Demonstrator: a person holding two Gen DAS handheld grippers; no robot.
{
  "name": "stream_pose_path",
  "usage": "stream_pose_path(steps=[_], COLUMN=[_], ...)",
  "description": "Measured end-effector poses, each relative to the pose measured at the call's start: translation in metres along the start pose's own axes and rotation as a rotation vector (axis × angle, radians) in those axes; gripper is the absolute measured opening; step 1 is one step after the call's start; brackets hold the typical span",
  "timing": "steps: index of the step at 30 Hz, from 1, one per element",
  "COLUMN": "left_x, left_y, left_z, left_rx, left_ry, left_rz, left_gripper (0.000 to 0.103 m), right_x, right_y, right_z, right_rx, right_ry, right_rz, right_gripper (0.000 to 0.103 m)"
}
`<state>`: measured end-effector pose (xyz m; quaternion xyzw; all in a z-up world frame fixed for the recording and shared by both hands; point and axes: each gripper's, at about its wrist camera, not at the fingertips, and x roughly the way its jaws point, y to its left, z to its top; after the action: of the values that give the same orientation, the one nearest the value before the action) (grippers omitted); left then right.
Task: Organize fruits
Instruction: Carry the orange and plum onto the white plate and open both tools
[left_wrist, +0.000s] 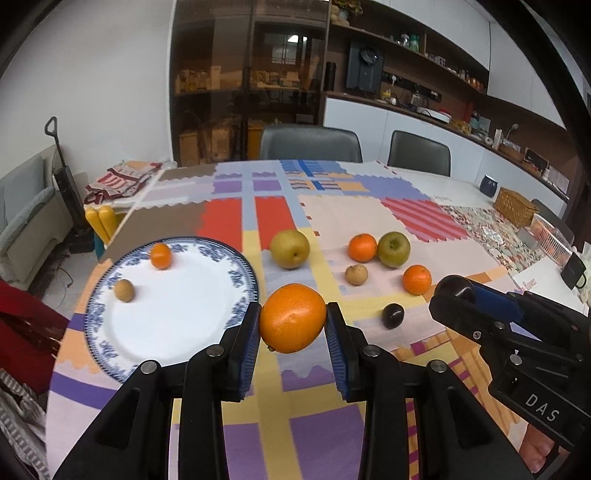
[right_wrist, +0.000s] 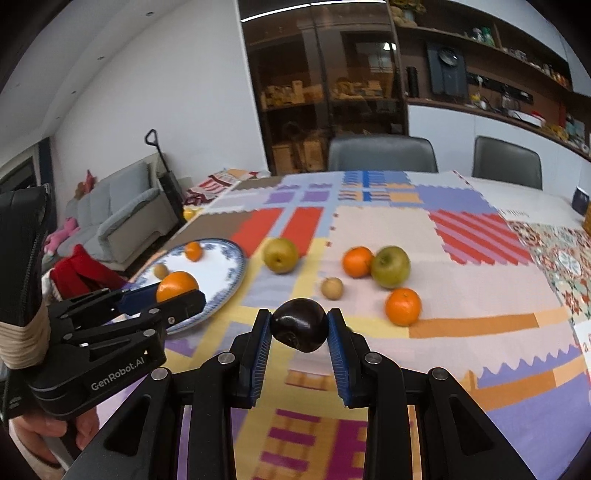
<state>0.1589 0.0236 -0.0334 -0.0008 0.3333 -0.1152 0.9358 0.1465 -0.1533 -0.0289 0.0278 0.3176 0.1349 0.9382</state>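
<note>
The left gripper (left_wrist: 293, 325) is clamped on an orange (left_wrist: 293, 318) beside the plate (left_wrist: 177, 314) at the counter's left edge; the right gripper (right_wrist: 298, 328) is clamped on a dark plum (right_wrist: 299, 325). Both round fruits are pinched only at the jaw tips, so either could roll free during carrying.

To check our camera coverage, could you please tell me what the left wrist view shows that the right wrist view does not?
Left wrist only: a second dark plum in plain sight on the tablecloth. Right wrist only: a pink toy on the sofa. Both: the plate, the left gripper holding the orange, the right gripper holding the held plum.
</note>
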Motion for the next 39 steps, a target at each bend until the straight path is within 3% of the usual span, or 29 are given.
stream_pose_path(steps=[13,24,39], left_x=[-0.039,-0.034,0.016], left_y=[0.042,0.085,0.132], left_z=[0.000,-0.003,-0.010], left_rx=[-0.035,-0.083,-0.118], left_ry=[-0.072,-0.066,0.025], left_rz=[0.076,0.139,0.177], left_gripper=[0.034,0.034,0.034], right_x=[-0.003,0.022,0.108], right_y=[0.053,0.098,0.121], right_z=[0.021,0.042,0.051], right_rx=[-0.091,-0.175,-0.194], right_ry=[-0.051,-0.051,0.117], right_rz=[0.096,0.177,0.212], right_gripper=[0.032,0.032,0.032])
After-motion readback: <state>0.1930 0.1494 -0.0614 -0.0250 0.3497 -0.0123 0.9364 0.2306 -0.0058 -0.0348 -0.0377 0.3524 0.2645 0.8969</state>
